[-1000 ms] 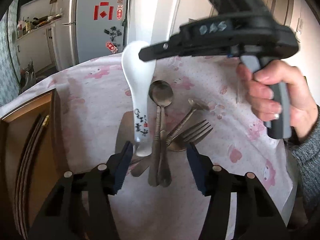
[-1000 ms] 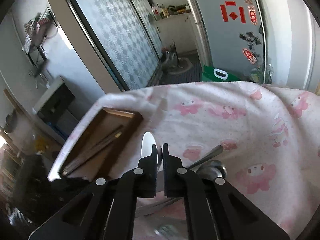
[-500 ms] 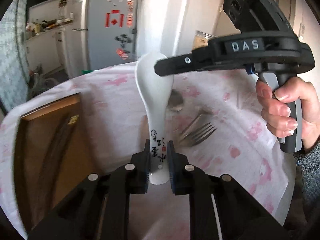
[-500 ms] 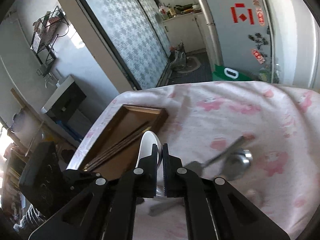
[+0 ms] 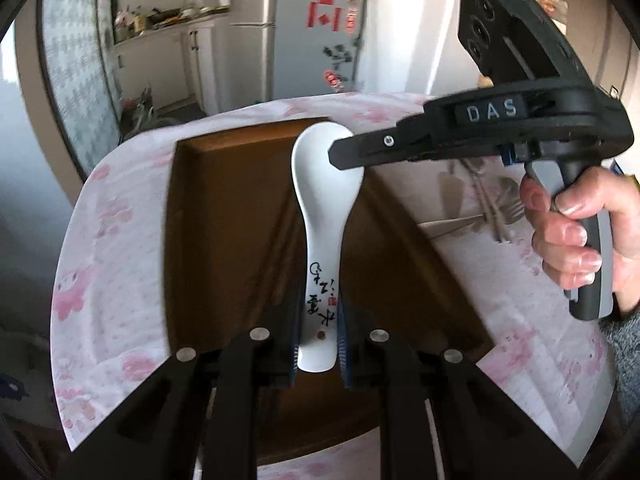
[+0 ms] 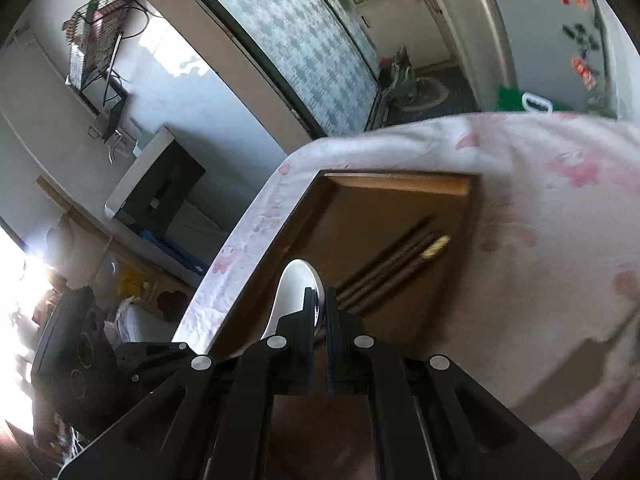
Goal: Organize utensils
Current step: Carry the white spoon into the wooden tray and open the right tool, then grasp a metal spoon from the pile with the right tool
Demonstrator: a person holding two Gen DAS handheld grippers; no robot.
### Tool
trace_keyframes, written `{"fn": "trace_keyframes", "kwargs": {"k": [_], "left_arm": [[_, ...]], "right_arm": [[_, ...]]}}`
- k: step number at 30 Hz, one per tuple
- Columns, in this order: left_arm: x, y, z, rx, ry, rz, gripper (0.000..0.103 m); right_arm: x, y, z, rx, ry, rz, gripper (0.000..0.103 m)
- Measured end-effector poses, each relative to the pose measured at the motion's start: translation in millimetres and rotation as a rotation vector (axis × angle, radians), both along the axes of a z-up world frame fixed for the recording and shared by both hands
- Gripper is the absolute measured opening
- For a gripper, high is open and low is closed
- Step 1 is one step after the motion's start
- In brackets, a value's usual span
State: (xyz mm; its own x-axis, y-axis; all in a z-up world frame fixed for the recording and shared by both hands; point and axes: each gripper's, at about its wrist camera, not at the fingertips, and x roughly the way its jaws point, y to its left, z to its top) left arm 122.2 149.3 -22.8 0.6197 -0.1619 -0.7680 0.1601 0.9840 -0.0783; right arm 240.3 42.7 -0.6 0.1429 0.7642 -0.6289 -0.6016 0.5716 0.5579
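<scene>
A big table wears a white cloth with pink pictures [image 5: 108, 240]. On the cloth sits a flat brown wooden tray [image 5: 224, 216] with low walls, near the table's edge. In the right wrist view, dark chopsticks [image 6: 384, 268] with a gold tip lie inside the tray by its right wall. The left gripper [image 5: 318, 344] is over the tray, and its two blue pads press on the handle end of a white spoon [image 5: 324, 208]. The spoon has black writing and a small red mark on its handle. Its bowl end points away, over the far part of the tray. The right gripper [image 5: 340, 156] comes in from the right side, held by a hand [image 5: 576, 232] on its grey grip. Its black fingers are pressed close together and pinch the rim of the spoon's bowl; the right wrist view shows the white rim caught between them. So both tools hold the one spoon above the tray. To the right of the tray, some metal forks and spoons [image 5: 492, 212] lie in a blurry heap on the cloth.
</scene>
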Motion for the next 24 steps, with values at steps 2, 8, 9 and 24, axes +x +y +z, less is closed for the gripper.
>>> {"fn": "trace_keyframes", "kwargs": {"k": [2, 8, 9, 24], "left_arm": [[-3, 12, 0, 0.008, -0.004, 0.018, 0.02], [-5, 27, 0, 0.065, -0.039, 0.11, 0.031], [-7, 26, 0, 0.074, -0.049, 0.117, 0.038], [-30, -51, 18, 0.008, -0.134, -0.067, 0.08]], "right_arm": [[2, 7, -7, 0.018, 0.025, -0.014, 0.005], [-3, 27, -22, -0.018, 0.002, -0.082, 0.006], [-6, 30, -23, -0.027, -0.007, -0.075, 0.006], [4, -85, 35, -0.12, -0.179, -0.13, 0.055]]}}
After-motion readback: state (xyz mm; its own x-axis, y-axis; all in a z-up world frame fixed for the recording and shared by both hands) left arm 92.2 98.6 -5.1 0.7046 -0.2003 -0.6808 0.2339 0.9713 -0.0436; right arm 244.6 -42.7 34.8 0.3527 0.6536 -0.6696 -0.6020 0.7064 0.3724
